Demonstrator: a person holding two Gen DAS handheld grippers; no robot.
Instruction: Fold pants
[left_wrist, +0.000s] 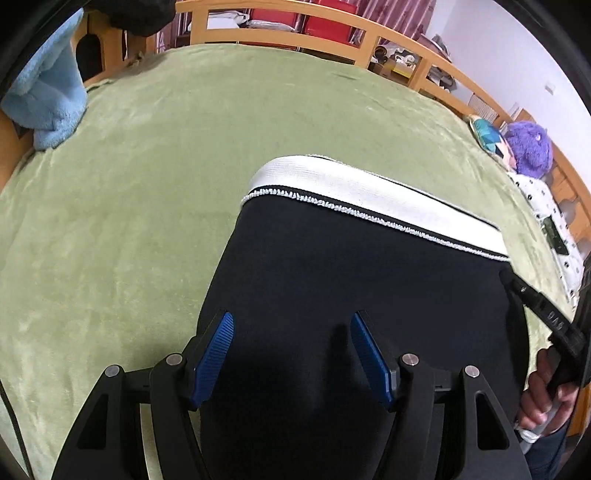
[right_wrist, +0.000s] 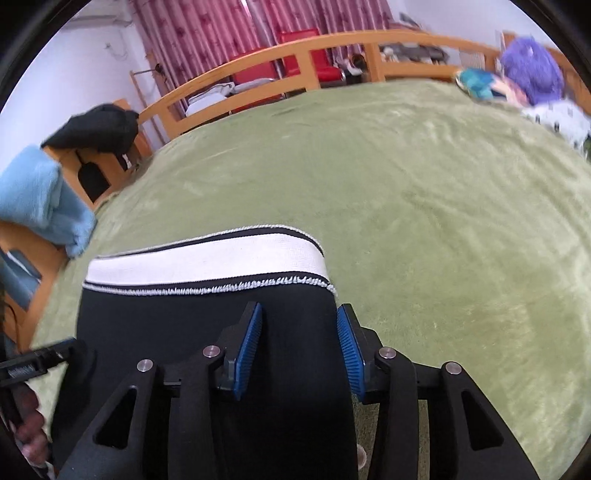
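Note:
Black pants with a white waistband lie flat on a green blanket, waistband at the far end. My left gripper hovers over their left side, open, with only flat fabric beneath its blue pads. In the right wrist view the pants and waistband fill the lower left. My right gripper stands open just below the waistband. Its right pad sits at the pants' right edge, with black fabric between the pads but not pinched. Each view shows the other gripper at its side, held by a hand.
A folded blue towel and a black garment sit at the far left on the wooden bed rail. A purple plush and a white spotted cloth lie at the right edge. Green blanket spreads beyond the pants.

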